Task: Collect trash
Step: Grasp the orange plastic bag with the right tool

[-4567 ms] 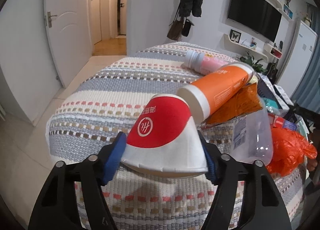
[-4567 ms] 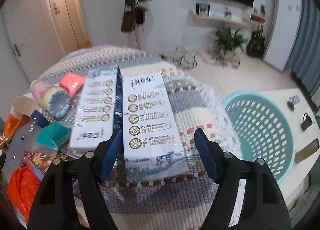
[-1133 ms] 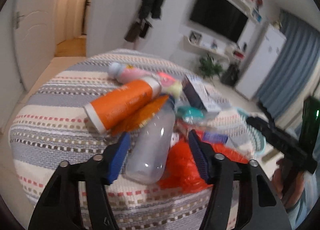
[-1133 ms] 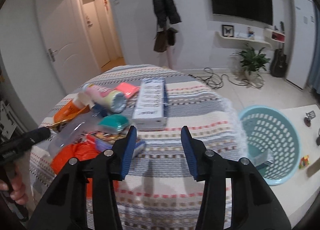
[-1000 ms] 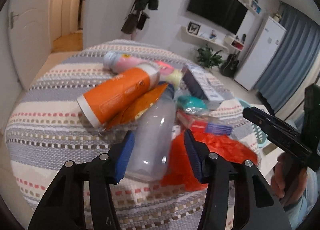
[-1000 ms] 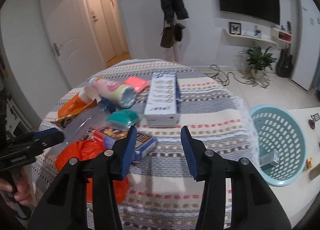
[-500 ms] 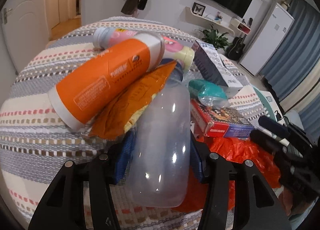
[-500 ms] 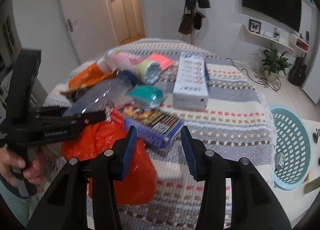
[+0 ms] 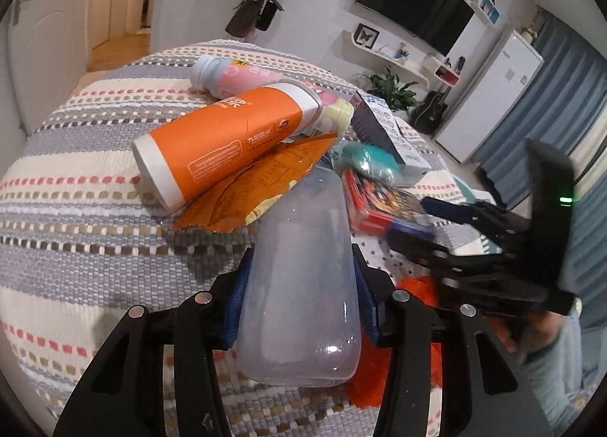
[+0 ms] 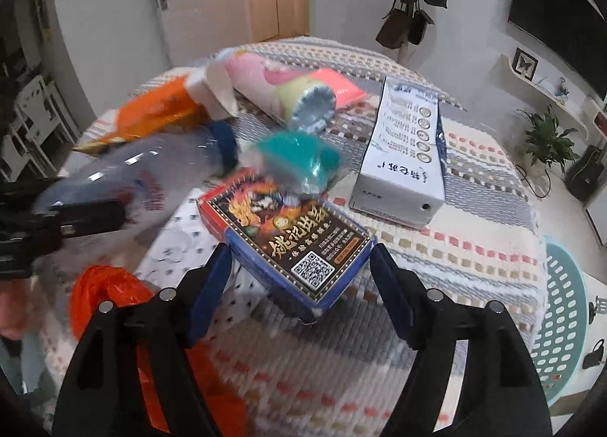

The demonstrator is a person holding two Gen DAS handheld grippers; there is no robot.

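A round bench (image 9: 76, 179) under a striped woven cloth carries a heap of household rubbish, with a pale teal perforated laundry basket (image 10: 565, 308) standing on the floor just beside its edge. Near the middle lies a long white carton (image 10: 406, 156) printed with round emblems, and toward the far side an orange-and-white bottle (image 9: 224, 144) rests tilted across a pink bottle (image 9: 242, 74) and an orange foil wrapper (image 9: 258, 186). A crumpled orange plastic bag (image 10: 106, 292) spreads at the near edge. The left gripper (image 9: 299, 281) has its blue-padded jaws on either flank of a clear plastic bottle (image 9: 303, 266) with a dark blue cap, base toward the camera; the jaws are closing and both pads press against its sides, so the bottle is gripped where it lies among the litter. The right gripper (image 10: 299, 277) is opening its jaws around the near end of a flat blue-and-red box (image 10: 288, 232) with a black printed face and a QR code; the box sits between the pads with a gap on each side, touched by neither. A teal packet in clear wrap (image 10: 303, 160) lies against the far end of that box. In the left wrist view the right gripper appears blurred, held in a person's hand (image 9: 538, 334) with a pale sleeve.
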